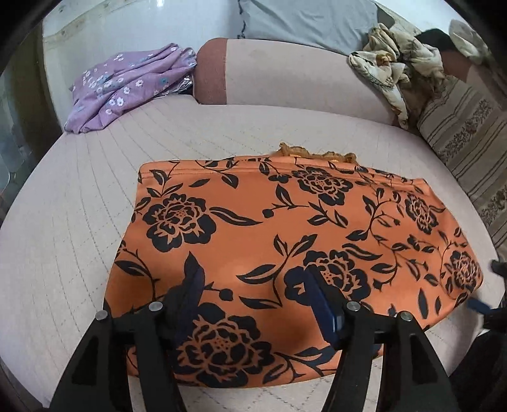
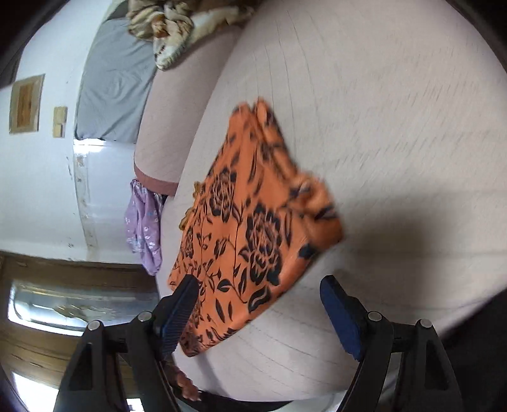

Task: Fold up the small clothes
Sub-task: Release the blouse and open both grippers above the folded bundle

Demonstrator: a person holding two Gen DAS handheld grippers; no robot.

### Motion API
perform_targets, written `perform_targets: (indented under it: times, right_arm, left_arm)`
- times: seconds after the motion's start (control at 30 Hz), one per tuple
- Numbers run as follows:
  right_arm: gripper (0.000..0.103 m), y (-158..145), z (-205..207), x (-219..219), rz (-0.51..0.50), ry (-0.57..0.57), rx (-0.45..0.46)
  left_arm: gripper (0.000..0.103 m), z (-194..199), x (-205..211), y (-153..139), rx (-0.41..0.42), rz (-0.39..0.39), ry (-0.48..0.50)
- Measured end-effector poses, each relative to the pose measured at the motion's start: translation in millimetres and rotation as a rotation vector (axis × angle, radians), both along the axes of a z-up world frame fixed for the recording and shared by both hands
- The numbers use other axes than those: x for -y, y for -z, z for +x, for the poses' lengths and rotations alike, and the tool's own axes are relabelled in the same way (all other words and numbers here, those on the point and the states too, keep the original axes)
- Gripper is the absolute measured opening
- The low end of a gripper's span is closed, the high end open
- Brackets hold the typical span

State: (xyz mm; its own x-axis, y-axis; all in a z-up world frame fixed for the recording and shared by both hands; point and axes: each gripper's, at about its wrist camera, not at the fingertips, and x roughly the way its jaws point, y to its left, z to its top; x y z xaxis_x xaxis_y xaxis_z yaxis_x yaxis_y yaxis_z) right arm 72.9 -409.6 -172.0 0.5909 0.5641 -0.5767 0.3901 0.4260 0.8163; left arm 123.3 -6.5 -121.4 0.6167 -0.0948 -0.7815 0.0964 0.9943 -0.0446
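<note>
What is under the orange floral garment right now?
The orange floral garment lies flat on the quilted pale bed cover. An orange frilly edge peeks out behind it; anything beneath is covered.

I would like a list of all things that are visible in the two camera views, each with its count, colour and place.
orange garment: one, orange with black flowers, folded flat on the bed, directly under the left gripper.
bed cover: one, pale pink, quilted, under the garment.
purple cloth: one, lilac with small flowers, crumpled at the far left corner of the bed.
bolster: one, pale pink with a brown end, along the far edge.
patterned cloth: one, cream and brown, bunched at the far right.
striped pillow: one, beige, right side.
grey sheet: one, grey, behind the bolster.
left gripper: one, black with blue pads, open above the garment.
right gripper: one, black with blue pads, open at the garment's near edge.
</note>
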Motion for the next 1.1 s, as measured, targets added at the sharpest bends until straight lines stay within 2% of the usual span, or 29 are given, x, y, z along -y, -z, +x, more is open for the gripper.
perform_targets:
  times: [0.03,0.07,0.1,0.13,0.17,0.2,0.23,0.33,0.37,0.43,0.47,0.5,0.53,0.57,0.6,0.63,0.7,0.77,0.83,0.87,0.97,1.0,1.03,1.07,1.1]
  right_arm:
    - [0.082,9.0,4.4,-3.4,0.014,0.031,-0.005]
    - [0.075,17.9,7.8,-4.7,0.024,0.060,-0.010]
    - [0.044,23.0,12.6,-2.4,0.031,0.110,0.005]
    - [0.022,27.2,17.1,0.2,0.019,0.145,0.007]
    - [0.011,32.7,20.1,0.9,0.027,0.158,-0.011]
    - [0.010,30.6,20.3,0.0,0.022,0.162,-0.005]
    - [0.010,17.9,18.5,-3.0,-0.034,0.149,0.025]
    - [0.009,-46.8,4.7,-23.6,-0.323,0.043,0.178]
    - [0.009,-47.9,3.7,-25.4,-0.354,0.014,0.170]
    - [0.014,-20.9,5.3,-18.6,-0.412,-0.028,0.043]
    - [0.015,1.8,1.3,-8.5,-0.362,-0.027,-0.048]
    - [0.019,14.0,-6.4,2.0,-0.258,-0.012,-0.044]
    - [0.026,11.7,-12.5,9.7,-0.210,0.001,-0.010]
    - [0.049,2.8,-15.1,14.1,-0.241,0.012,0.000]
    - [0.076,-10.4,-16.9,19.6,-0.285,0.029,0.025]
    - [0.081,-25.3,-16.9,27.0,-0.314,0.051,0.072]
    - [0.081,-45.3,-5.5,38.7,-0.337,0.054,0.141]
    - [0.081,-48.8,27.5,44.7,-0.318,-0.022,0.166]
    - [0.081,-39.4,71.9,45.5,-0.297,-0.101,0.148]
    - [0.081,-30.0,102.1,42.0,-0.305,-0.171,0.125]
    - [0.079,-4.7,150.2,26.4,-0.361,-0.273,0.054]
    - [0.070,8.1,163.9,20.9,-0.360,-0.302,0.010]
    - [0.055,16.4,171.8,16.7,-0.335,-0.305,-0.008]
    - [0.022,14.4,176.4,9.0,-0.342,-0.329,0.006]
    - [0.021,7.1,176.9,2.2,-0.373,-0.343,0.031]
  left_arm:
    - [0.066,0.7,-2.6,-4.0,0.006,-0.009,-0.005]
    - [0.066,-2.1,-3.6,-6.6,0.011,-0.012,-0.011]
    - [0.066,-3.8,-5.0,-9.7,0.014,-0.014,-0.017]
    - [0.066,-5.4,-6.1,-11.9,0.013,-0.013,-0.019]
    - [0.066,-6.2,-7.1,-13.0,0.012,-0.008,-0.020]
    - [0.066,-7.4,-8.3,-14.9,0.013,0.002,-0.020]
    - [0.066,-9.3,-9.7,-17.9,0.021,0.008,-0.020]
    - [0.066,-12.2,-12.6,-24.3,0.053,-0.001,-0.029]
    - [0.067,-10.0,-12.1,-21.4,0.046,-0.004,-0.031]
    - [0.069,1.8,-5.9,1.9,-0.043,0.019,-0.027]
    - [0.069,6.4,-1.9,14.9,-0.098,0.049,-0.016]
    - [0.070,10.1,2.4,30.6,-0.156,0.089,0.002]
    - [0.071,9.2,5.3,40.2,-0.155,0.125,0.014]
    - [0.075,3.3,8.3,39.7,-0.089,0.149,0.016]
    - [0.075,2.0,11.2,40.6,-0.081,0.169,0.017]
    - [0.075,2.4,11.5,40.6,-0.081,0.168,0.014]
    - [0.076,4.3,8.6,40.8,-0.090,0.144,0.009]
    - [0.077,3.8,7.4,41.5,-0.084,0.137,0.012]
    - [0.077,2.2,7.2,41.4,-0.073,0.140,0.014]
    - [0.077,1.6,7.1,41.6,-0.069,0.139,0.012]
    - [0.078,0.7,8.0,43.3,-0.066,0.134,0.013]
    - [0.078,-0.4,6.6,43.8,-0.065,0.132,0.016]
    - [0.079,0.2,6.0,44.4,-0.064,0.132,0.020]
    - [0.079,-0.8,4.7,44.0,-0.062,0.129,0.023]
    - [0.080,-0.6,4.1,44.5,-0.058,0.127,0.027]
